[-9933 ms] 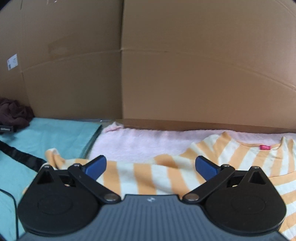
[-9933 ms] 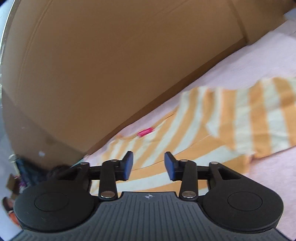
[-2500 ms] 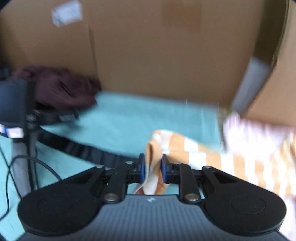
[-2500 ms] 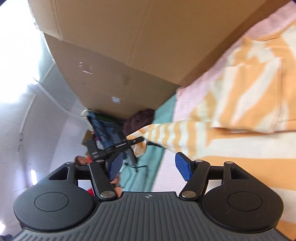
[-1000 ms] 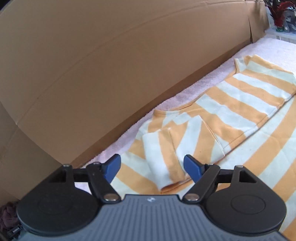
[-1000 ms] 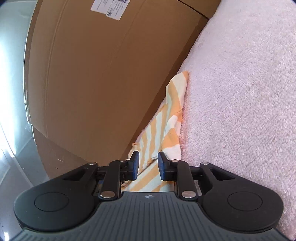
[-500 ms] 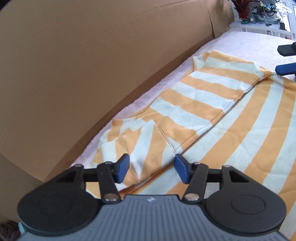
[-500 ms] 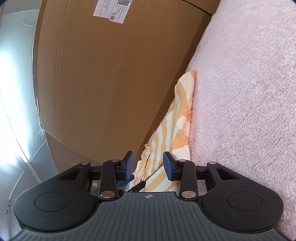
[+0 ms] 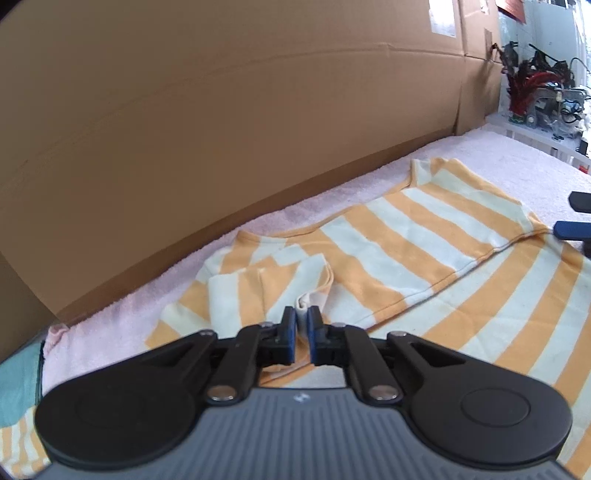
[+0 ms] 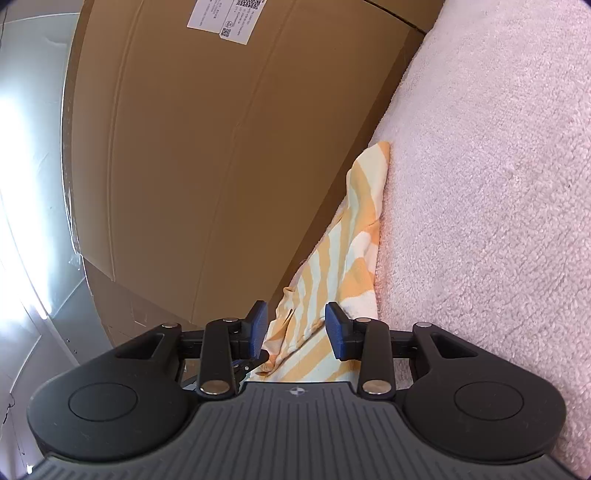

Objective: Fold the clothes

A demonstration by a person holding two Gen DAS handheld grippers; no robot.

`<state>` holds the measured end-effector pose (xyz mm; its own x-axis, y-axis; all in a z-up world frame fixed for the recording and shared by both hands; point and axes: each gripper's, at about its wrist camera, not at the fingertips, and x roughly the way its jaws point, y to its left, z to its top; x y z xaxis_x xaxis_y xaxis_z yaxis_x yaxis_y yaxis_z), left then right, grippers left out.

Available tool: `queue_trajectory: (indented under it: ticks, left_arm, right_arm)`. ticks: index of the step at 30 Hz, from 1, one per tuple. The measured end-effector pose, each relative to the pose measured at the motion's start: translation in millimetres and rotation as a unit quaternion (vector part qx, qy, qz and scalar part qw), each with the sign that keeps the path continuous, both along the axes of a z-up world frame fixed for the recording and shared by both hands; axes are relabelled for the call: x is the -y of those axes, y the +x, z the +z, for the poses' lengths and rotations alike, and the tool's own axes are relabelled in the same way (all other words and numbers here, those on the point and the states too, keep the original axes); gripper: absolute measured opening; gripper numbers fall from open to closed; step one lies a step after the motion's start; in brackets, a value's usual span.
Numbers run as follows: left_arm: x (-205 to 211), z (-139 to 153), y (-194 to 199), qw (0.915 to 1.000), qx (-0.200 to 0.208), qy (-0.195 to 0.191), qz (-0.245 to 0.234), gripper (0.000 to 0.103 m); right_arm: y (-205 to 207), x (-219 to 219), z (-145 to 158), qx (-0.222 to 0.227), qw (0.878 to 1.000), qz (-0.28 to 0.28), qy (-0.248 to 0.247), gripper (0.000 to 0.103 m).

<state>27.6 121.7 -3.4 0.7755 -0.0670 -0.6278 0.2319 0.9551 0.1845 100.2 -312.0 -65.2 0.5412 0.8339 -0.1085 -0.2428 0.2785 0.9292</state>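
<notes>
- Left gripper (image 9: 302,332): half a second ago its fingers stood apart over the folded-in sleeve; now they are clenched on a small ridge of the shirt (image 9: 424,258) at the sleeve's edge, white cloth showing between the pads
- Right gripper (image 10: 296,328): fingers have widened a little since half a second ago and are released, straddling the shirt's edge with nothing pinched
- Shirt position: lies spread on the pink towel (image 9: 498,158) along the cardboard wall (image 9: 221,129); the far side panel is folded over the body and one sleeve is doubled back on it
- Meaning for the task, as a judgement: the fold is partway along, and the fresh left pinch suggests the sleeve or that end of the shirt is about to be lifted or adjusted; the right has no hold to assist
- Left view only: shows the fold layout, the pinch itself, and the right gripper's fingers at the frame's right edge, beside the shirt's far end
- Right view only: shows the open gap between its own fingers and a shipping label (image 10: 225,18) on the cardboard; fold layout is not legible here, the shirt (image 10: 354,236) seen edge-on
</notes>
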Motion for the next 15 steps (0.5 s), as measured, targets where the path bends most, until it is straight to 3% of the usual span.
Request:
queue_trajectory:
  ticks: [3,5,7,8,12,14,15]
  left_arm:
    - [3.3,-3.7,1.8,0.9999,0.003,0.005,0.013,0.007]
    - [8.0,-5.9,1.0,0.9999,0.003,0.010,0.013,0.017]
    - [12.7,-8.0,0.3,0.9998,0.004,0.016,0.012,0.045]
    - [15.0,-9.0,-0.1,0.9997,0.004,0.019,0.012,0.046]
    - [24.4,-13.3,-1.5,0.9995,0.005,0.030,0.010,0.045]
    - [22.8,-12.2,0.3,0.9998,-0.001,0.013,0.012,0.025]
    - [20.1,-9.6,0.9,0.9998,0.001,0.005,0.018,0.009]
  right_arm:
    - [-0.2,-0.2,-0.1,0.000,1.000,0.000,0.001,0.037]
    - [-0.4,-0.4,0.0,0.000,1.000,0.000,0.001,0.037]
    - [-0.3,-0.5,0.0,0.000,1.000,0.000,0.001,0.037]
    - [-0.4,-0.5,0.0,0.000,1.000,0.000,0.001,0.037]
    - [-0.4,-0.1,-0.1,0.000,1.000,0.000,0.002,0.037]
    - [-0.5,0.0,0.0,0.000,1.000,0.000,0.001,0.037]
    - [-0.6,0.0,0.1,0.000,1.000,0.000,0.001,0.036]
